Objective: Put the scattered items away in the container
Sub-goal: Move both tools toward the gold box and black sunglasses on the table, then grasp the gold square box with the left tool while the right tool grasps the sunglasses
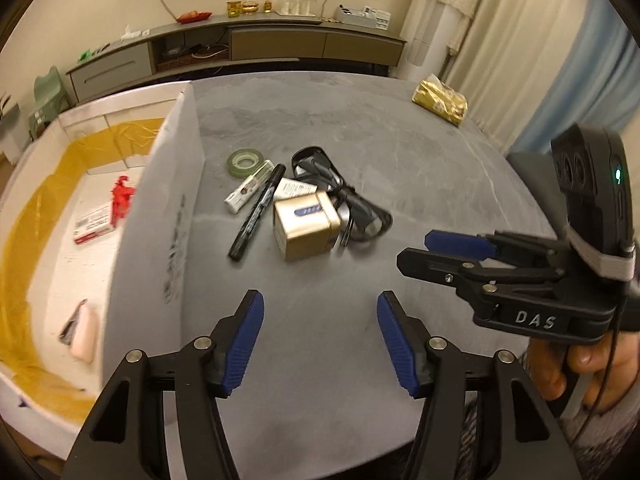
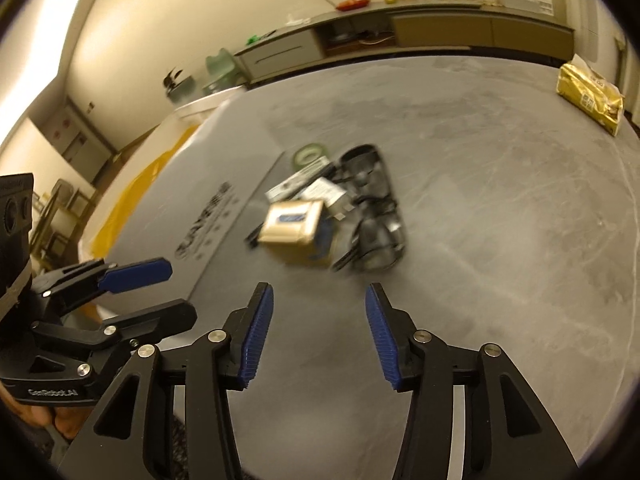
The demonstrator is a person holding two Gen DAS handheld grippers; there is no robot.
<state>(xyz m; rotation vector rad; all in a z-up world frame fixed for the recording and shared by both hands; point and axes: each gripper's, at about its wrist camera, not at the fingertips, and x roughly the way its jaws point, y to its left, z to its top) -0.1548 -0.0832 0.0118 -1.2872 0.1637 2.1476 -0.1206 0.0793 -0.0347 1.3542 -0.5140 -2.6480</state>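
Both the left gripper (image 1: 320,344) and right gripper (image 2: 319,334) hover with fingers wide and empty; next, likely reach for the gold box (image 1: 306,226) and carry it to the container (image 1: 56,240).

Left tongs (image 1: 320,344) spread wide and empty, right tongs (image 2: 319,336) likewise, side by side

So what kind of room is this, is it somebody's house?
Probably yes, a living room in a home. A long low cabinet runs along the wall with glasses and small ornaments on top, curtains hang at the right, and the grey table holds everyday clutter.
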